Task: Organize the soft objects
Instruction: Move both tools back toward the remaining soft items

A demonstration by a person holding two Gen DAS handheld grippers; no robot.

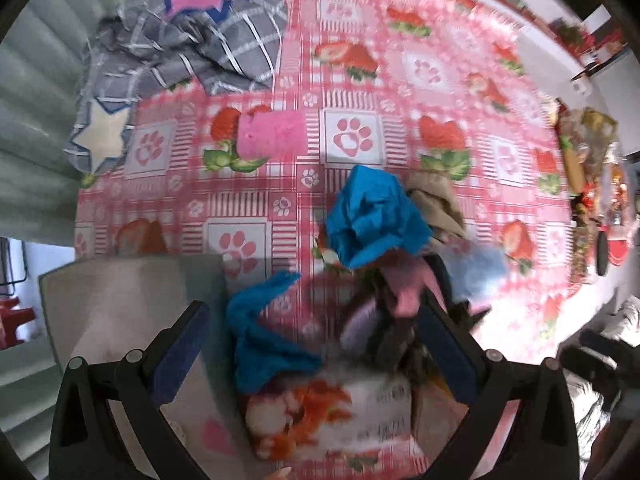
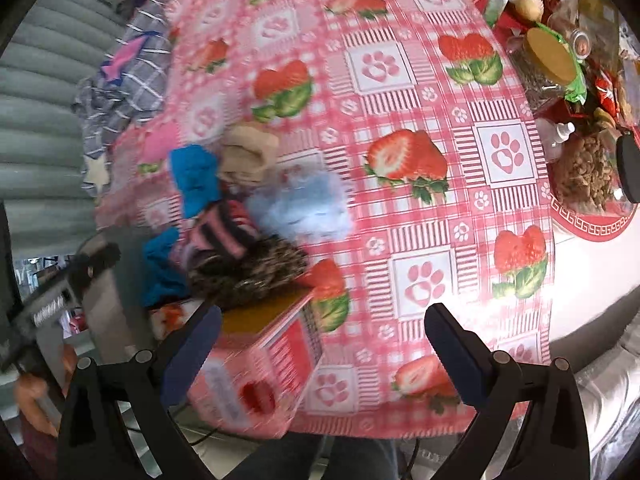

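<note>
Black fingers with blue pads are seen nearest in both wrist views. The left gripper (image 1: 316,344) is held with its jaws wide apart over the near end of a heap of soft items; nothing is clamped between them. The right gripper (image 2: 322,344) is likewise held with jaws apart and empty, above the near edge of the tablecloth (image 2: 400,92), a pink check printed with strawberries and paw marks.

A printed box (image 1: 332,416) is noted just below the left gripper, its top partly covered by a blue cloth (image 1: 264,340). From the right wrist a pink carton (image 2: 256,376) is seen beside the left finger of the right gripper; whether it touches the pad cannot be told.

Soft items are found piled together just beyond the box, touching one another: a speckled dark knit piece (image 2: 248,272), a pink and dark striped piece (image 2: 224,232), a pale blue fluffy piece (image 2: 304,204), a crumpled bright blue piece (image 1: 372,220) and a beige piece (image 2: 250,156). Motion blur is noted over much of the pile.

Farther off, a pink sponge-like block (image 1: 272,132) lies apart on the cloth. A grey checked fabric (image 1: 180,48) with star patches is bunched at the far left edge. A red tray (image 2: 592,216) of packets and jars stands at the far right.
</note>
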